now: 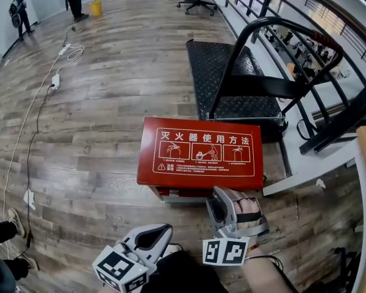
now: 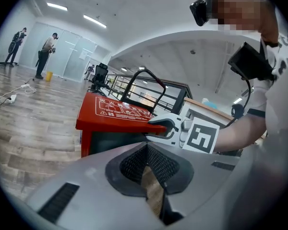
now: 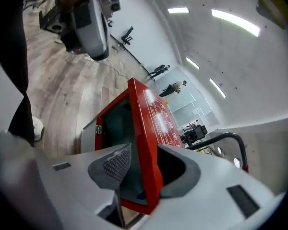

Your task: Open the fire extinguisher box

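Left gripper (image 2: 147, 146): tips together, nothing held. Right gripper (image 3: 142, 152): jaws wide apart, straddling the near edge of the red lid (image 3: 147, 123); the pads look clear of it, hard to confirm. Fire extinguisher box (image 1: 198, 154) sits on the wood floor (image 1: 110, 102), just beside a black platform (image 1: 232, 78).

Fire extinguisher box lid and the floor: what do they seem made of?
The fire extinguisher box lid looks like painted sheet metal, glossy red: thin folded edge, light glare. The floor looks like wood-grain planks, maybe laminate or vinyl: visible seams.
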Motion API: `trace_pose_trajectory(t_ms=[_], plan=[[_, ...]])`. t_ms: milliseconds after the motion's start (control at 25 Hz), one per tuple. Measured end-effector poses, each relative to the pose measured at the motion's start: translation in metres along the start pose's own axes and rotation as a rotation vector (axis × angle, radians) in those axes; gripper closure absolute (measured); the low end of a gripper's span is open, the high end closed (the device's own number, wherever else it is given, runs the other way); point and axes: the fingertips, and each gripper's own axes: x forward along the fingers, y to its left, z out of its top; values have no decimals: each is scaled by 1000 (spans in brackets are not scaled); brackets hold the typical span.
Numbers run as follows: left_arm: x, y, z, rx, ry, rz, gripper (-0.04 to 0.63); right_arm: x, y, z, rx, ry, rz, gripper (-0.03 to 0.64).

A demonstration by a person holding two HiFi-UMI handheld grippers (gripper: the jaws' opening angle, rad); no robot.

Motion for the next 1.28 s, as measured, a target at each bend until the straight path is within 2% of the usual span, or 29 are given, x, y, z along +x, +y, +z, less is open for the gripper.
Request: trace_pose_trajectory(t_ms=[200, 440, 720, 1120, 1280], plan=[[8, 6, -3, -1, -7, -7, 589, 17, -2, -4, -63, 43, -74, 465], [12, 13, -8, 1, 2, -14, 589, 21, -5, -2, -22, -11, -119, 466], [3, 3, 5, -22, 30, -19, 589, 19, -8, -2, 8, 13, -17, 465], [-24, -9, 72, -45, 20, -10, 589, -4, -40, 13, 79, 71, 133, 466], [-32, -18, 88, -42, 24, -17, 589, -15, -56, 20, 104, 74, 148, 469]])
